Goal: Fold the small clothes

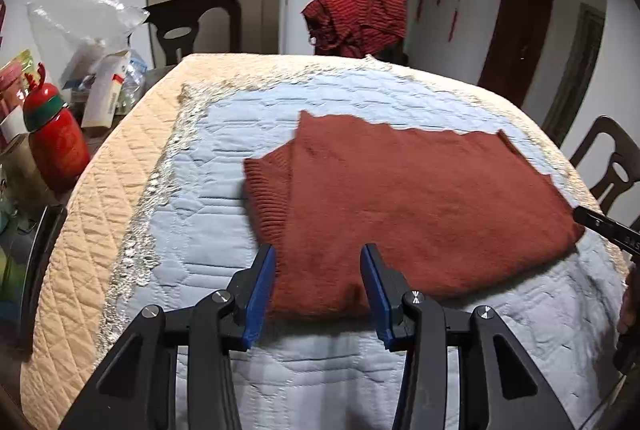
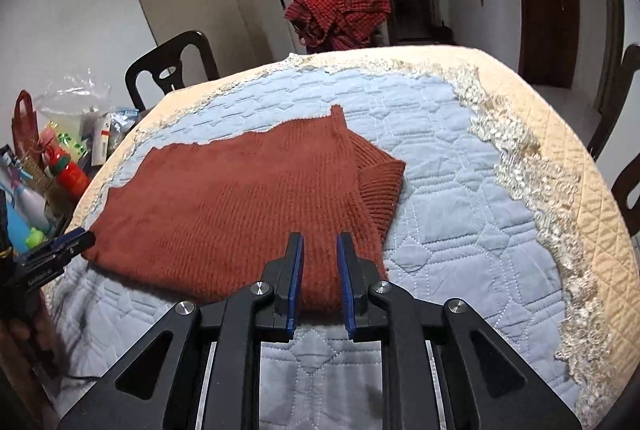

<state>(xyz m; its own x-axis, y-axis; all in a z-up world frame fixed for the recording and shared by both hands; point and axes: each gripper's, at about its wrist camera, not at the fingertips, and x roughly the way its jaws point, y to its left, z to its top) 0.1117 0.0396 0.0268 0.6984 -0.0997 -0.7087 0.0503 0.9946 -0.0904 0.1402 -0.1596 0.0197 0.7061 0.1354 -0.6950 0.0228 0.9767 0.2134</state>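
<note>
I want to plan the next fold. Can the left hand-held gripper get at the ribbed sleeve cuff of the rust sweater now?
Probably yes. The ribbed cuff lies flat just beyond the left hand-held gripper, whose jaws are open, and nothing lies on it or between them.

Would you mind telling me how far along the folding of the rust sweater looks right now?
Done: the rust sweater lies folded into a rough rectangle on the blue quilt, a ribbed cuff sticking out. In hand: nothing; the left gripper and right gripper hover open over its near edge. Left: perhaps another fold, and the red checked garment on the chair.
</note>
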